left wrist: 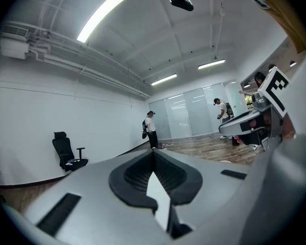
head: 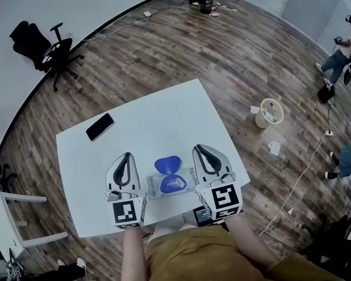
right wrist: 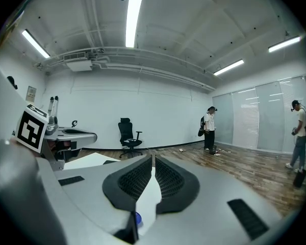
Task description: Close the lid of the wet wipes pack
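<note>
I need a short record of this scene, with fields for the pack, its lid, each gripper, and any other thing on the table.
surface: white table
wet wipes pack: lies flat near the table's near edge, between the two grippers
lid: blue, open, flipped to the pack's far side
left gripper: left of the pack, jaws together, holding nothing
right gripper: right of the pack, jaws together, holding nothing
phone: black, on the table's left part, apart from the pack
task state: lid not yet closed

Around the desk (head: 164, 107)
Black phone (head: 99, 126) near the desk's far left corner; office chair (head: 44, 47) and bin (head: 268, 112) on the floor
</note>
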Tool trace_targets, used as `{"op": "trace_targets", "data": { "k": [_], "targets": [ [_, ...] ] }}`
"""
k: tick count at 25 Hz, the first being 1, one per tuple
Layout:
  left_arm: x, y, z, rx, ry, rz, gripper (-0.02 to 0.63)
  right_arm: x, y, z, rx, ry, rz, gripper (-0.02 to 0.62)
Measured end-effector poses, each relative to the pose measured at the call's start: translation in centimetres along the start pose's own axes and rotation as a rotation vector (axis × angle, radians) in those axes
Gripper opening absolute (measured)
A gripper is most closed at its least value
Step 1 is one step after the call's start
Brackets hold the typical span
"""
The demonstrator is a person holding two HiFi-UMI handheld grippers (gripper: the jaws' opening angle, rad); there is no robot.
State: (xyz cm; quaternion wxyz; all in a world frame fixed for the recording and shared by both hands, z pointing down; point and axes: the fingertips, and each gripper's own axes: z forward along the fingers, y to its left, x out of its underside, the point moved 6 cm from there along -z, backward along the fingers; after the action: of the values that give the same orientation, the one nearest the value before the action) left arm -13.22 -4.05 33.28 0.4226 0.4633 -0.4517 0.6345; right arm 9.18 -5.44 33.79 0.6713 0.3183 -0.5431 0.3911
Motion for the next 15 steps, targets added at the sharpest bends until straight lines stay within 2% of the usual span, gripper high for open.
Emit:
{"op": "trace_targets", "data": {
  "k": [4,9,15],
  "targets": [
    [1.2,-0.1,1.2,0.041,-0.005,-0.004,0.006,0.7,-0.3,0.9,-0.007,0.031,-0.018,0.012],
    [4.0,0.0,2.3,0.143,0.090,-0.031,0.006,3.4,0.5,2.5,-0.054,0.107,0.008,0.012],
    [6.5,-0.6,3.4,0.203,0.159,-0.074,0.006,6.0,0.5,4.0,-0.093,0.183,0.045,0.012]
  ]
}}
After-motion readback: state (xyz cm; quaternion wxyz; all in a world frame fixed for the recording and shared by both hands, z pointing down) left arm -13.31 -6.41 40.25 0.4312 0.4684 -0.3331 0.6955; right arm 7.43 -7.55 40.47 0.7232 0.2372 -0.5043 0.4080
